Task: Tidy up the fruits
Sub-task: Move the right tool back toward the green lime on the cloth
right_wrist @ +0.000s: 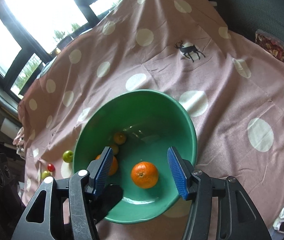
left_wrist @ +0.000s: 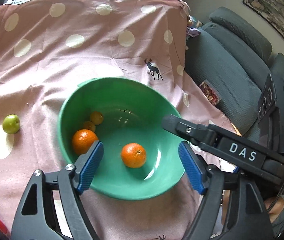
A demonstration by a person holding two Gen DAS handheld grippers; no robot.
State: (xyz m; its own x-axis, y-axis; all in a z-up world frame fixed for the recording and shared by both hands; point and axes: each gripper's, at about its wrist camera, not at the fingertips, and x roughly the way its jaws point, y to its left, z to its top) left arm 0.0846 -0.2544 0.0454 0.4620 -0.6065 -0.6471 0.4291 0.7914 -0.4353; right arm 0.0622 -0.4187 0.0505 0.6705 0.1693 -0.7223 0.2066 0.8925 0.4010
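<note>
Both blue-padded grippers, left (left_wrist: 141,166) and right (right_wrist: 140,172), spread empty above the glossy green plastic bowl (left_wrist: 110,88) holding two round oranges (left_wrist: 133,155) and two small yellow fruits (left_wrist: 96,117); a green apple (left_wrist: 11,124) remains on the pink dotted cloth (left_wrist: 82,50).

A big pink cloth (left_wrist: 82,64) with white dots is spread out flat. It has little black deer (left_wrist: 153,69) printed on it. Beside the cloth is a dark green sofa (left_wrist: 228,64). A clear bag of red and brown snacks (left_wrist: 210,93) lies on the sofa, near the cloth's edge. A framed picture (left_wrist: 274,10) hangs on the wall. Bright windows (right_wrist: 31,10) with dark frames show green plants outside.
</note>
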